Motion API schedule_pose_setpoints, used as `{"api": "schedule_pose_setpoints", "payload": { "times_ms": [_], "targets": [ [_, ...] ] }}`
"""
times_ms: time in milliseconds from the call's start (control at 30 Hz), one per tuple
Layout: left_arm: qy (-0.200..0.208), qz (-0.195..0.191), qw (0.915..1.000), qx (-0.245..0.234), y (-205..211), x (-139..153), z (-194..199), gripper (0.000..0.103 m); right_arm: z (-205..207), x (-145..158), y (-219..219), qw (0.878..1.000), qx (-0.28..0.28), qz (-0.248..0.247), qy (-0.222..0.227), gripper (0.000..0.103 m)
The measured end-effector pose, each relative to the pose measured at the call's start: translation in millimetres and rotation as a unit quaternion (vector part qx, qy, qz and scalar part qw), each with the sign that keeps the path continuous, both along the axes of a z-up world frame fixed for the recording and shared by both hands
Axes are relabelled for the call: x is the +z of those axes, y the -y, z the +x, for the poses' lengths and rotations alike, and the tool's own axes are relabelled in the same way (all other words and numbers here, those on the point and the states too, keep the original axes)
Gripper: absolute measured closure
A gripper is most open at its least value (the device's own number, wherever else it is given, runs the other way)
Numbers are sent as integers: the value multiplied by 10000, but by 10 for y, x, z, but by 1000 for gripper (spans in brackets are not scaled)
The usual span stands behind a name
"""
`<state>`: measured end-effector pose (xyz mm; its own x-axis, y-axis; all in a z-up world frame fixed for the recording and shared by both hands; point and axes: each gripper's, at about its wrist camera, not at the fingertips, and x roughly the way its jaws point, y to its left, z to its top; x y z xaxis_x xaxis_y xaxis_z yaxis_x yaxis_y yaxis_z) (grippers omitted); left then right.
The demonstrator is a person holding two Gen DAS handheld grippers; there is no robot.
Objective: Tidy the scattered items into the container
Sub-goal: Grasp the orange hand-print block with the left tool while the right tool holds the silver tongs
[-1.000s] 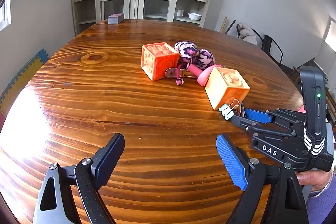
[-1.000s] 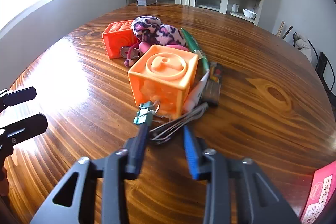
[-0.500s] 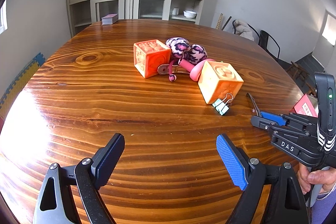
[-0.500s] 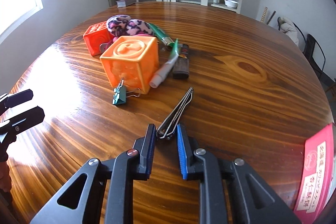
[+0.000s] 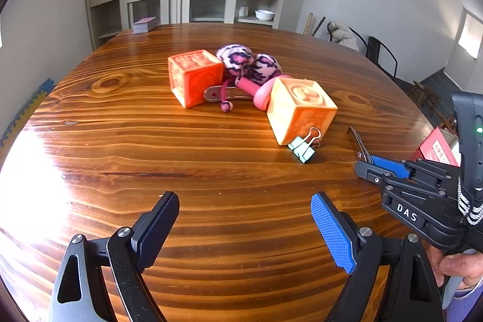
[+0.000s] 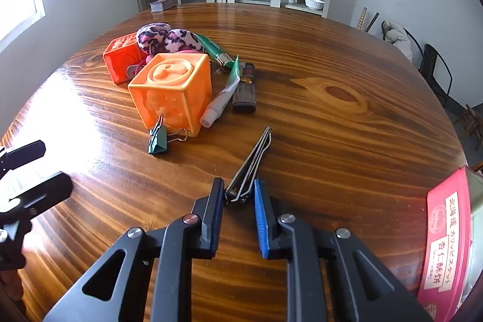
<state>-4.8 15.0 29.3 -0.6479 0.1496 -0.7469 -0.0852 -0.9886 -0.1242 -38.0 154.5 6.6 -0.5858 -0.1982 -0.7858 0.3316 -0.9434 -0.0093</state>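
Observation:
My right gripper (image 6: 238, 186) is shut on the near end of a slim dark metal clip (image 6: 252, 159), which points away over the wooden table (image 6: 332, 141). In the left wrist view, the same clip (image 5: 356, 142) sticks out of that gripper (image 5: 366, 166) at the right. My left gripper (image 5: 244, 201) hangs open over bare wood with nothing between its fingers. A pink-labelled tin (image 6: 446, 246) stands at the right edge. Further off lie an orange cube (image 6: 172, 92), a teal binder clip (image 6: 158, 138), a red-orange cube (image 5: 193, 77) and a spotted plush (image 5: 247, 62).
A white tube (image 6: 223, 95), a brown lighter (image 6: 244, 92) and a green pen (image 6: 214, 50) lie to the right of the orange cube. A card deck (image 6: 163, 3) sits at the far table edge. Cabinets and chairs stand beyond. A hand (image 5: 455, 264) holds the right gripper.
The right gripper has closed on the metal clip and drawn it back from the orange cube toward the near right. The binder clip stays by the cube. The left gripper stays open.

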Motion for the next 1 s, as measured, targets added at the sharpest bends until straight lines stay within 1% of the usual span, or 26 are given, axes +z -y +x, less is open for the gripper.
{"api": "schedule_pose_setpoints", "payload": {
  "times_ms": [67,267,433,500,600,700,867,1000],
  "targets": [
    [-3,-24,10000,3,-4,-4,-38,12,50,8,-46,10000,-5,-67,31,82],
    [-94,-187,9992,349,162,50,-239,12,213,132,-202,9990,-42,-443,-29,82],
    [-219,-347,9977,544,331,111,-538,12,272,189,-290,9980,-87,-617,-70,81],
    [-179,-426,9965,693,391,98,-684,12,271,197,-318,9977,-111,-669,-74,82],
    [-81,-253,9959,867,469,54,-895,12,254,207,-354,9972,-144,-734,-69,82],
    [-17,-183,9951,974,466,10,-1094,12,249,211,-377,9969,-167,-770,-82,82],
    [-89,-401,9929,1121,361,-18,-1394,12,250,225,-411,9965,-203,-807,-116,82],
    [-115,-409,9901,1336,359,-29,-1586,12,239,219,-433,9964,-241,-803,-122,81]
  ]
}}
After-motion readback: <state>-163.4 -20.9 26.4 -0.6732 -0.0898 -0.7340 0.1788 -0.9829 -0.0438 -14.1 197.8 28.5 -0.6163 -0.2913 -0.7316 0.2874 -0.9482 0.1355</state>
